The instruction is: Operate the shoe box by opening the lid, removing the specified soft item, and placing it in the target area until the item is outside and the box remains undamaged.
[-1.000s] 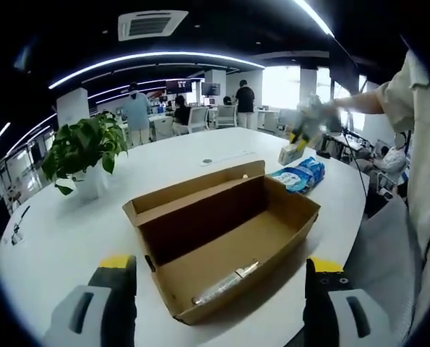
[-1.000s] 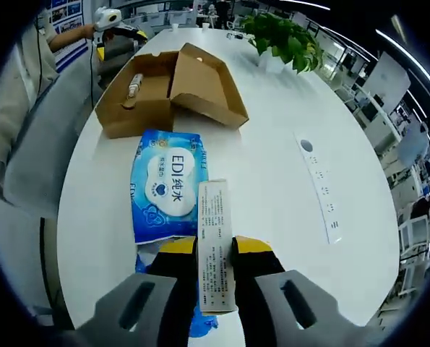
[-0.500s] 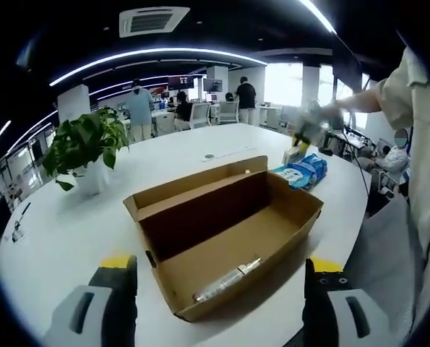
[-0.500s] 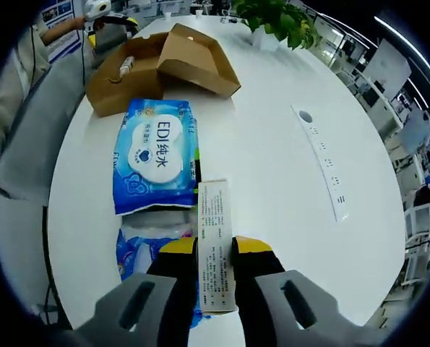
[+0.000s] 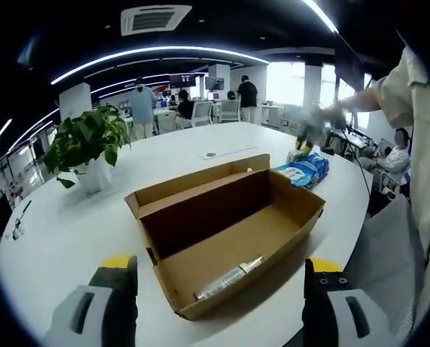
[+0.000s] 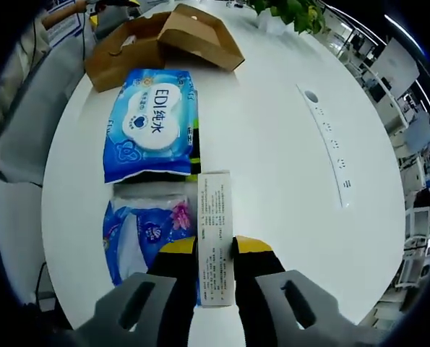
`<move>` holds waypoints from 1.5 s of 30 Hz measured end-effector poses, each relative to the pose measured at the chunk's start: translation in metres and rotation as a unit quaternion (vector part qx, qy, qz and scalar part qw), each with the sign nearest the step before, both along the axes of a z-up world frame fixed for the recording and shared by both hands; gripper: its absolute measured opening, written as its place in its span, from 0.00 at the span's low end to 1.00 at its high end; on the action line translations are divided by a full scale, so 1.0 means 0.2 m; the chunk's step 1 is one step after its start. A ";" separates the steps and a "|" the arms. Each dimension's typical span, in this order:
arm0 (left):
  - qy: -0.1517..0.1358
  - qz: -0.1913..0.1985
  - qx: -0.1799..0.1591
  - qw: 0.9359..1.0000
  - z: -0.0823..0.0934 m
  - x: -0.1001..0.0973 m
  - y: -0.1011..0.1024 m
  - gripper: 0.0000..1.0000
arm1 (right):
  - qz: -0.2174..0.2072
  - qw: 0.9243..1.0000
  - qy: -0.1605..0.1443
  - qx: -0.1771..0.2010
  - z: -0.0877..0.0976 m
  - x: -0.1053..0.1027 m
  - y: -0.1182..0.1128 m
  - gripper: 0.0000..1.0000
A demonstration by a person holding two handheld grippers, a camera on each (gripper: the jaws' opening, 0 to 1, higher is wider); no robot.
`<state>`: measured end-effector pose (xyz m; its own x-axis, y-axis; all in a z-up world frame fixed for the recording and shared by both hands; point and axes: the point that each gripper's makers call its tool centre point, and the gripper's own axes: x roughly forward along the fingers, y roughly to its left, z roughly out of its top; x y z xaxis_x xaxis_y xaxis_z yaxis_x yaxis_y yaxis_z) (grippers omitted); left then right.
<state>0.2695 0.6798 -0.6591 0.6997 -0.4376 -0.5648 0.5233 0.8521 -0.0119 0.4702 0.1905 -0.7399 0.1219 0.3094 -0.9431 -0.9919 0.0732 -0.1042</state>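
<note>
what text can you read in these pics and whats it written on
"EDI纯水" on the blue-and-white soft wipes pack lying on the white table.
Small print columns on the narrow white carton clamped in the right gripper: too small to read.
Second blue soft pack with a pink flower: print unreadable.
Open brown cardboard shoe box: no print visible.

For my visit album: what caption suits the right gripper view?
Right gripper holds a slim white box above blue wipe packs on a white table.
</note>
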 end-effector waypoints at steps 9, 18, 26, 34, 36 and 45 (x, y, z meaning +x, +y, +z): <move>0.000 0.001 0.000 1.000 -0.02 0.00 0.02 0.98 | 0.005 1.000 -0.002 -0.008 0.00 0.00 -0.02 0.16; -0.002 0.000 0.000 1.000 -0.02 0.00 0.03 0.97 | 0.021 0.999 -0.015 -0.024 0.00 0.02 -0.02 0.16; -0.005 0.000 -0.009 1.000 0.00 -0.01 0.02 0.97 | 0.033 0.998 -0.027 -0.036 0.01 0.04 -0.03 0.17; -0.005 -0.005 -0.006 1.000 -0.01 0.01 0.04 0.96 | 0.017 0.998 -0.043 -0.039 0.04 0.05 -0.05 0.28; -0.005 -0.006 -0.006 1.000 -0.01 0.01 0.04 0.95 | 0.016 0.998 -0.048 -0.038 0.05 0.05 -0.06 0.31; -0.002 -0.020 0.002 1.000 0.00 0.02 0.04 0.88 | -0.008 0.997 -0.067 -0.030 0.12 0.03 -0.05 0.43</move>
